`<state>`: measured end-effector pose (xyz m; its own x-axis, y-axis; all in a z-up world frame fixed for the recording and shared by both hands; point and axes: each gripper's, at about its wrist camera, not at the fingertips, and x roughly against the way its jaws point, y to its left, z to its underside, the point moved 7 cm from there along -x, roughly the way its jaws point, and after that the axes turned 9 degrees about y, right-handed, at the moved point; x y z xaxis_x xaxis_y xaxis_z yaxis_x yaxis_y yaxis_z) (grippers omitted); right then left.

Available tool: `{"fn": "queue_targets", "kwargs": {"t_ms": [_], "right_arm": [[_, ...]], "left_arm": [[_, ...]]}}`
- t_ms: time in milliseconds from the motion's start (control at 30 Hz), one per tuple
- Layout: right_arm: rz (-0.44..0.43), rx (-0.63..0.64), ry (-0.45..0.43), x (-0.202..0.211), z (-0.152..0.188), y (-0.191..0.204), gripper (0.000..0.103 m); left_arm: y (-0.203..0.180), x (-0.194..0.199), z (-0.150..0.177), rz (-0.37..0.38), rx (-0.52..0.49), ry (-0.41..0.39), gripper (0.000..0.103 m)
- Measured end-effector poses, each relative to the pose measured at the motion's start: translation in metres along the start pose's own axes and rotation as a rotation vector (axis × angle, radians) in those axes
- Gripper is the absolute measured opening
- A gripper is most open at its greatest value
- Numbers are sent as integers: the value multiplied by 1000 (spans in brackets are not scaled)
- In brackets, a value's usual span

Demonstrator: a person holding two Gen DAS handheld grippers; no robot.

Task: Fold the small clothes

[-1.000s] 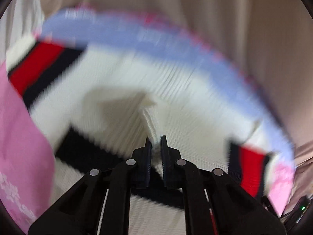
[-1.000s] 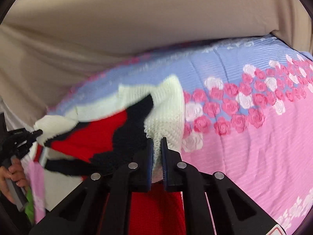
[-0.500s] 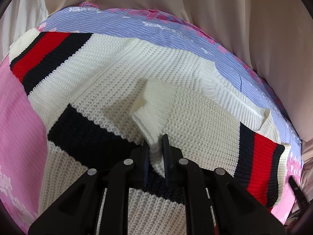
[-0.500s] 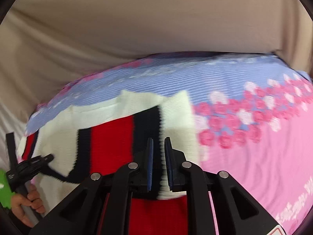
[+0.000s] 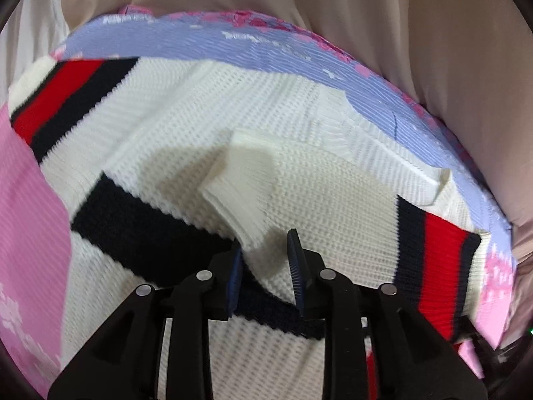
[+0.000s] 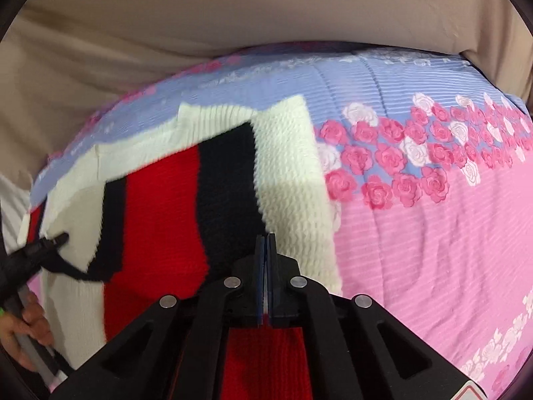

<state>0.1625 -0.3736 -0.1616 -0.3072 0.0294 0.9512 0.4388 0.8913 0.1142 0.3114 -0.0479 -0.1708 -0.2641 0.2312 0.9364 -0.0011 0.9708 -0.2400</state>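
Note:
A white knit sweater (image 5: pixel 326 196) with red and navy stripes lies spread on the bed. A white ribbed cuff (image 5: pixel 240 183) of one sleeve lies folded over its body. My left gripper (image 5: pixel 265 250) is open just behind that cuff, with nothing between the jaws. In the right wrist view the sweater (image 6: pixel 286 163) shows its red and navy bands. My right gripper (image 6: pixel 266 243) is shut over the navy band; no cloth shows between its jaws. The left gripper (image 6: pixel 55 240) appears at the far left edge.
A pink and lilac bedspread with a rose print (image 6: pixel 416 200) covers the bed. A beige curtain (image 6: pixel 233 16) hangs behind it. The bed edge (image 5: pixel 499 266) falls away to the right in the left wrist view. A hand (image 6: pixel 23 326) holds the left gripper's handle.
My left gripper has opened and let go of the white cuff, which now lies on the sweater. My right gripper has let go of the sweater edge and shut empty.

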Motion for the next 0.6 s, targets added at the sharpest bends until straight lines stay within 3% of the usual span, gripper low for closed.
{"fn": "queue_targets", "kwargs": {"t_ms": [133, 300, 533, 600], "right_arm": [[-38, -52, -7, 9, 3, -11, 0], [20, 3, -2, 0, 6, -15, 0], [39, -18, -29, 25, 6, -9, 1], [19, -17, -45, 39, 14, -2, 4]], "left_arm": [[2, -1, 3, -35, -25, 0, 27], [8, 1, 1, -51, -2, -16, 27], [59, 31, -9, -59, 85, -54, 27], [80, 45, -12, -52, 111, -72, 31]]}}
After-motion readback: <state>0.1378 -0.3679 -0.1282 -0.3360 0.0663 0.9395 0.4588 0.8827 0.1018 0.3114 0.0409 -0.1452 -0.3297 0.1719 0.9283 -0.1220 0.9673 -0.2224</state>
